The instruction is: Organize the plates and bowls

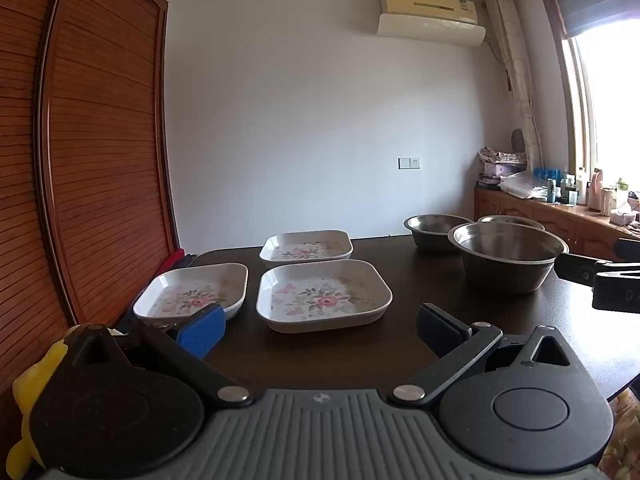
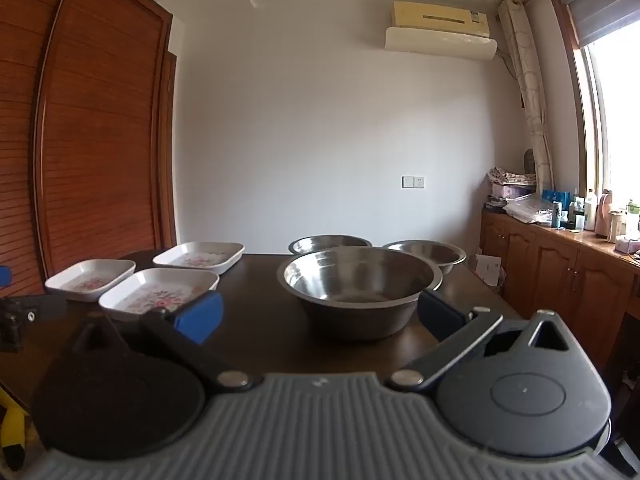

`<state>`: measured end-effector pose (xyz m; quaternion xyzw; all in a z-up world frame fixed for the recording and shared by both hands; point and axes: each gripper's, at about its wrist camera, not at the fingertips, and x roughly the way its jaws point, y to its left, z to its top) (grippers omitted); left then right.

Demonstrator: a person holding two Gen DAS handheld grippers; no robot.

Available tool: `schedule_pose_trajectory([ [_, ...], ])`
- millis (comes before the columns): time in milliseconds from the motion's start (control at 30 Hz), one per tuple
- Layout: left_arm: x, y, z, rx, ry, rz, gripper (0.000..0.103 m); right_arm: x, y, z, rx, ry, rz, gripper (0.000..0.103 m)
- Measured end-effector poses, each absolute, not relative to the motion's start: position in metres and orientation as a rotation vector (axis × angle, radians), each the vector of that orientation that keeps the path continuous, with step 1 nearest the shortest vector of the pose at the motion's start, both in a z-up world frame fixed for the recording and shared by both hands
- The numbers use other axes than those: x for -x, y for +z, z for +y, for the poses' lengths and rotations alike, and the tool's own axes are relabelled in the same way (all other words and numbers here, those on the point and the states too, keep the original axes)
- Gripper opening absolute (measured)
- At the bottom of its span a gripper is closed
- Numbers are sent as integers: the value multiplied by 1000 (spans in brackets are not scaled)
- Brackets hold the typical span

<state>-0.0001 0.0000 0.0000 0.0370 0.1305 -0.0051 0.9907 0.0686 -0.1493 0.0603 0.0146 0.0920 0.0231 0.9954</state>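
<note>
Left wrist view. Left claw [image 1: 320, 326] spread wide, empty, low over dark bench [image 1: 420, 292]. Three floral plates ahead: near plate [image 1: 323, 295] dead at 12 o'clock between the pads, long axis running 9 to 3; left plate [image 1: 191, 291] at 10 o'clock, partly behind blue pad [image 1: 202, 330]; far plate [image 1: 306, 246] beyond, at 12. Steel bowls off at 2 o'clock, large bowl [image 1: 507, 256] nearest.

Right wrist view. Right claw [image 2: 320, 316] likewise wide, nothing held. Large bowl [image 2: 362, 290] straight at 12 o'clock, framed by both pads, not touched. Two smaller bowls [image 2: 330, 243] [image 2: 426, 254] behind it. Plates [image 2: 158, 294] at 10 o'clock.

Judged: plates nearer left claw, bowls nearer right.
</note>
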Motion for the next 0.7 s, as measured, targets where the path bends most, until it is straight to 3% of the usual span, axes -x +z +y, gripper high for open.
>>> schedule_pose_trajectory([
  [700,-4,-4,2,-76,-7,271,103,-65,61,-154,-24,43,183,103],
])
